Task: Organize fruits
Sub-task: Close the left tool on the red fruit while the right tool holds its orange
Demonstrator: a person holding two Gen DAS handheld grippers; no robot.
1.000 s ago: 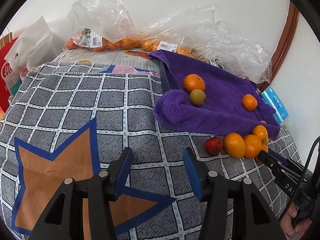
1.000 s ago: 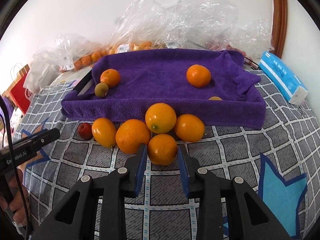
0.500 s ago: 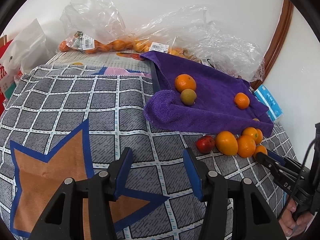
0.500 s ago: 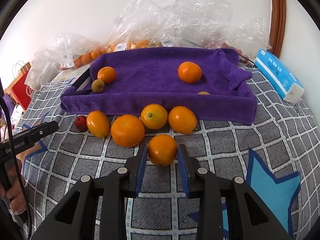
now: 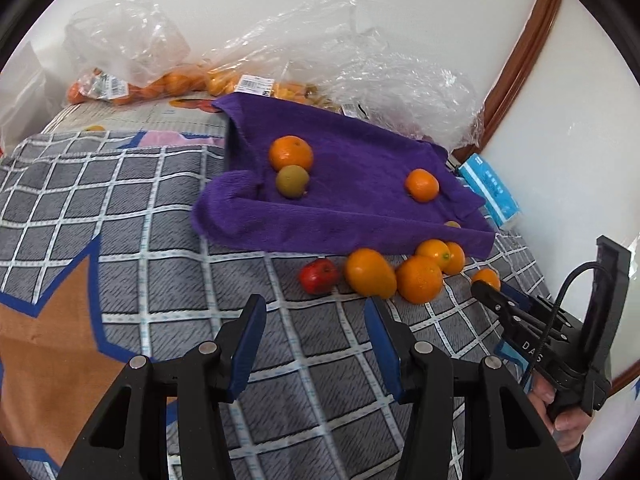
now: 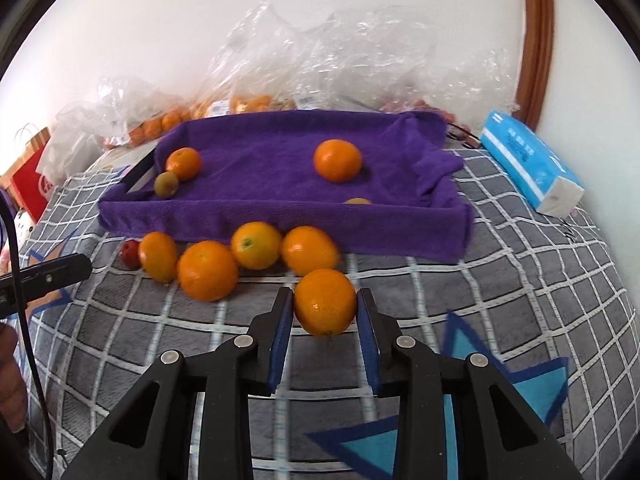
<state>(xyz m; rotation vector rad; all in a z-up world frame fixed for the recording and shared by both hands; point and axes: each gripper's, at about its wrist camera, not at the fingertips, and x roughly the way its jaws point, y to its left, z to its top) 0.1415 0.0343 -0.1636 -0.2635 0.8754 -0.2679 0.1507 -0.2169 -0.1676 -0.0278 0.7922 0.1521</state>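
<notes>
My right gripper (image 6: 324, 296) is shut on an orange (image 6: 325, 307), held just in front of a row of oranges (image 6: 207, 270) and a small red fruit (image 6: 130, 254) on the checked cloth. Behind the row stands a tray lined with a purple towel (image 6: 280, 224). It holds two oranges (image 6: 337, 160), a greenish fruit (image 6: 166, 184) and a small fruit half hidden by the front wall. My left gripper (image 5: 313, 306) hangs short of the red fruit (image 5: 318, 276). Its jaws are closing with nothing between them.
Clear plastic bags of fruit (image 6: 320, 60) pile up against the wall behind the tray. A blue tissue pack (image 6: 530, 168) lies at the right. A red paper bag (image 6: 30, 184) stands at the far left. The checked cloth (image 5: 160, 240) spreads left of the tray.
The right gripper has drawn its orange back from the row and a little to the right. The left gripper has swung right, so the red fruit now lies ahead of it.
</notes>
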